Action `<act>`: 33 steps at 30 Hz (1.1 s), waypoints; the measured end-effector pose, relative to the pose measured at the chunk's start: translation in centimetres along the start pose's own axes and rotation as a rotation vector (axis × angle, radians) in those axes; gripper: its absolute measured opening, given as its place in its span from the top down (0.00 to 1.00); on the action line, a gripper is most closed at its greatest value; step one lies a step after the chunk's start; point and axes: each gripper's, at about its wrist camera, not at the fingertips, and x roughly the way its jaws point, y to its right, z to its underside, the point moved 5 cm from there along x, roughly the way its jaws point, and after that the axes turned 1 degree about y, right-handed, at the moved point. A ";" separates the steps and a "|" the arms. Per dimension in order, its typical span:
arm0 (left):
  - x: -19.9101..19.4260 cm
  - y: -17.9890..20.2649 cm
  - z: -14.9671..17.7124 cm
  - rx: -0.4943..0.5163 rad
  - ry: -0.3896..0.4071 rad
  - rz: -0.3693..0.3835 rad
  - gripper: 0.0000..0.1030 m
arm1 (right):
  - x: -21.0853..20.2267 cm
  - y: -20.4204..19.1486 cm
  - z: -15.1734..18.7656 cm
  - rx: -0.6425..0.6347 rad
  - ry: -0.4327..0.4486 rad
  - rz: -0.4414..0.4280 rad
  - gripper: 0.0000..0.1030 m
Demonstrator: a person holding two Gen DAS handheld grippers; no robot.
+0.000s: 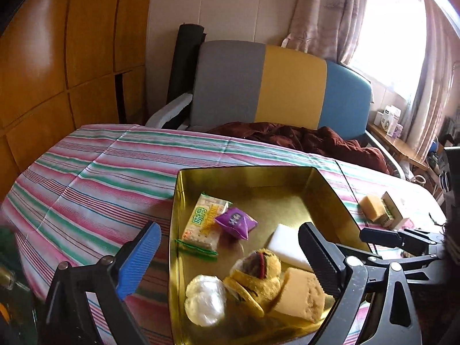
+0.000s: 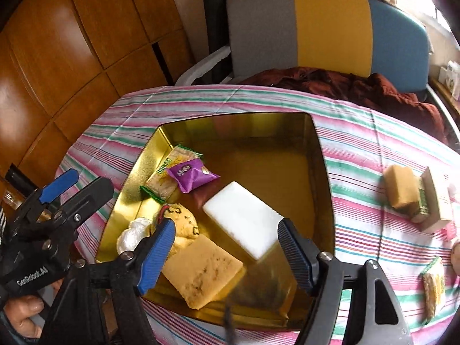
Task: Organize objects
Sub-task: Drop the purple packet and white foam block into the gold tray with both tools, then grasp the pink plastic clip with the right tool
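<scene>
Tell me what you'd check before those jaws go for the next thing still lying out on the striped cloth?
1. Right gripper free: ok, jaws apart, nothing between them.
2. Left gripper free: ok, jaws wide, holding nothing.
3. Room left in the gold tin: ok, far half bare.
4. Items still outside: not ok, yellow sponge and small box lie on the cloth, cracker packet nearer.
5. Sponge separate from box: cannot tell, they sit tight together.
6. White block settled inside: ok.
</scene>
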 end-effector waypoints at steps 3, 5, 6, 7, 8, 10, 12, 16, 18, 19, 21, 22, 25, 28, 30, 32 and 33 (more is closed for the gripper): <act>-0.3 0.4 0.3 0.007 -0.003 -0.003 0.04 | -0.4 0.6 0.5 0.009 0.010 0.018 0.23; -0.5 0.7 0.5 0.011 -0.007 -0.009 0.04 | -0.7 1.1 0.7 0.013 0.018 0.040 0.22; -0.6 0.7 0.5 0.012 -0.007 -0.011 0.04 | -0.9 1.4 0.8 0.015 0.023 0.053 0.22; -0.6 0.8 0.6 0.015 -0.008 -0.012 0.04 | -1.0 1.7 1.0 0.020 0.027 0.060 0.22; -0.7 1.0 0.7 0.022 -0.011 -0.015 0.04 | -1.2 2.0 1.1 0.026 0.029 0.066 0.22; -0.7 1.3 0.9 0.031 -0.013 -0.011 0.04 | -1.5 2.9 1.3 0.044 0.034 0.079 0.22; -0.8 1.8 1.1 0.043 -0.016 -0.001 0.04 | -1.7 3.6 1.5 0.059 0.037 0.088 0.22; -0.8 2.9 1.5 0.057 -0.027 0.024 0.04 | -2.0 5.5 1.8 0.091 0.034 0.106 0.22; -0.7 3.4 1.6 0.062 -0.036 0.040 0.04 | -2.1 6.3 2.1 0.108 0.030 0.115 0.22; -0.6 3.6 1.7 0.066 -0.040 0.046 0.04 | -2.1 6.8 2.2 0.118 0.027 0.122 0.22; -0.5 4.1 1.8 0.074 -0.048 0.058 0.04 | -2.2 7.9 2.6 0.137 0.020 0.135 0.22; -0.4 4.3 1.9 0.077 -0.053 0.066 0.04 | -2.2 8.5 2.8 0.151 0.016 0.142 0.22; -0.3 5.0 1.9 0.090 -0.061 0.080 0.04 | -2.3 10.4 3.4 0.186 0.005 0.162 0.22; -0.3 5.9 1.9 0.104 -0.066 0.100 0.04 | -2.6 12.7 4.1 0.226 -0.011 0.184 0.22; -0.2 6.5 1.8 0.117 -0.071 0.111 0.04 | -3.0 14.4 4.6 0.248 -0.019 0.200 0.22; -0.1 7.3 1.7 0.129 -0.074 0.127 0.04 | -3.6 16.4 4.9 0.267 -0.027 0.225 0.22; -0.1 7.6 1.7 0.136 -0.077 0.133 0.04 | -4.0 17.5 5.0 0.280 -0.029 0.239 0.22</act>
